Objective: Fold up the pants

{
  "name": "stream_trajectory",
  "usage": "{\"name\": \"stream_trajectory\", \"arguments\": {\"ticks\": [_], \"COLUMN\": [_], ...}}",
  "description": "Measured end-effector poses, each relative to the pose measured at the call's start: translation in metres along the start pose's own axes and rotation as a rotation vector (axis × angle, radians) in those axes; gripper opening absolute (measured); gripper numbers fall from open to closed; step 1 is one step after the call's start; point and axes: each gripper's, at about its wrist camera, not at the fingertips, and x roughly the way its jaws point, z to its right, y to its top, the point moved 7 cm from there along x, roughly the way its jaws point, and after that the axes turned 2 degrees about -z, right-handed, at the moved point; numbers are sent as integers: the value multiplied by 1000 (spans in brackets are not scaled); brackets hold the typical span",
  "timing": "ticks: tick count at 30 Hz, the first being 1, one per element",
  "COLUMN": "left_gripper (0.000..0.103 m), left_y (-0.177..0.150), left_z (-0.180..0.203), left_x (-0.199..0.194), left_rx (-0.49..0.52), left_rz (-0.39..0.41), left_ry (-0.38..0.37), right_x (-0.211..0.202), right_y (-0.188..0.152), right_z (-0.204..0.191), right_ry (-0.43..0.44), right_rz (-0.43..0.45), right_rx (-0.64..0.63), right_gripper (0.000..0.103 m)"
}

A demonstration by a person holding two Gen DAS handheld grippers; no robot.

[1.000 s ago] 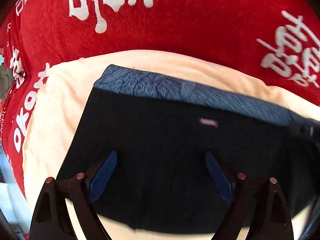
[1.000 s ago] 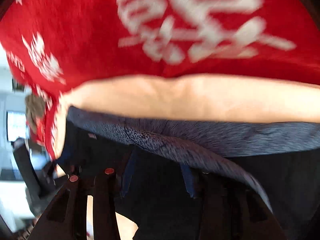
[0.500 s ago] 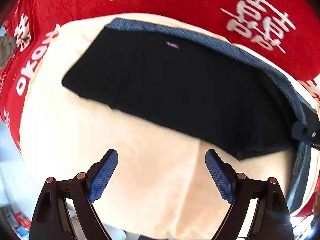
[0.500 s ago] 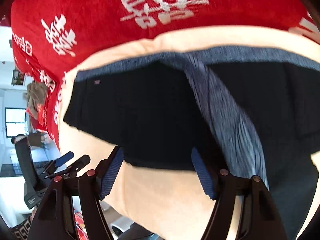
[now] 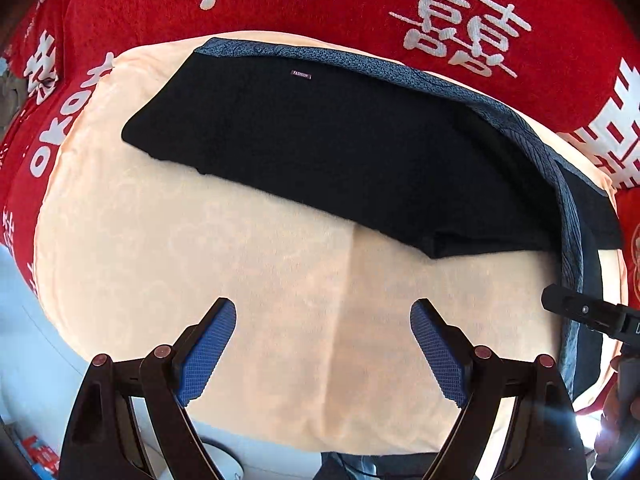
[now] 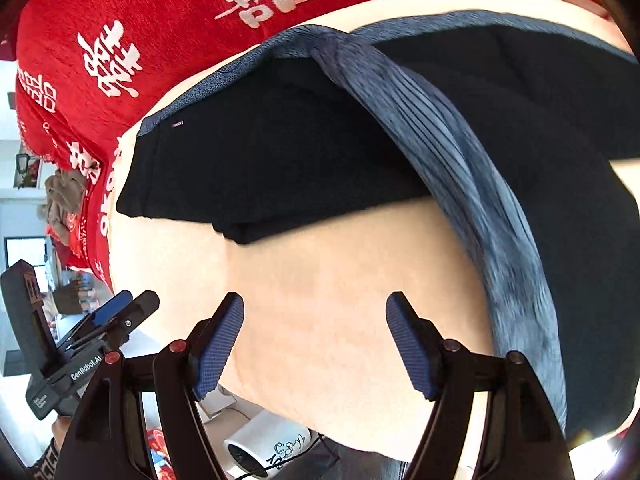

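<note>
A second ago the left gripper [image 5: 323,356] sat right over the black cloth with its fingers [image 5: 208,346] spread on either side of it, and the right gripper [image 6: 315,346] was down at the grey band; now both have pulled back and up, and the pants [image 5: 340,140] lie released ahead of them on the peach towel [image 5: 240,280] that covers the worktop, with the red cloth [image 5: 320,4] beyond. Both pairs of fingers stand wide apart and hold nothing; only bare towel shows between them. In the left wrist view the pants lie well ahead of the fingers, a flat black slab with the grey waistband [image 5: 360,62] along its far edge and a small label [image 5: 301,75] near the far left; a doubled edge shows at the near right corner. In the right wrist view the folded part lies ahead and to the left of the fingers, while a ribbed grey band [image 6: 460,168] runs down past the right finger, with more black cloth beyond it on the right. That suggests one fold has just been laid and let go, and the part to the right is not yet folded in. The next grasp would probably be on that right-hand portion. A white mug [image 6: 266,446] stands below the towel's near edge.
</note>
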Motion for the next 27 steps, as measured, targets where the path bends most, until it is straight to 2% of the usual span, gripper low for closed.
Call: {"name": "stream_trajectory", "arguments": {"ticks": [2,5,11,15,18,22,24,27], "left_gripper": [90,90,90,90,90,90,90,90], "left_y": [-11,-29,-55,-64,-68,-75,-76,-73], "left_z": [2,10,54,103,152,214,241,275], "left_x": [-3,-16,-12,-4,9,25,34,49], "left_rx": [1,28,159,218,250,314,334,356], "left_rz": [-3,13,-15,-33,-81,-102,-109,-123], "left_ry": [1,-20,-90,-179,-257,-304,-303,-315], "right_x": [-7,-24,-49,-65,-79,-77,-71,-66], "right_y": [-18,-46,-101,-129,-149,-171,-175,-175], "right_z": [7,17,68,116,154,199,214,224], "right_ry": [-3,47,70,53,40,47,77,199], "right_rz": [27,73,161,204,237,245,246,253], "right_rx": [25,70,205,322,395,480,510,515], "right_gripper": [77,77,77,77,77,77,77,77]}}
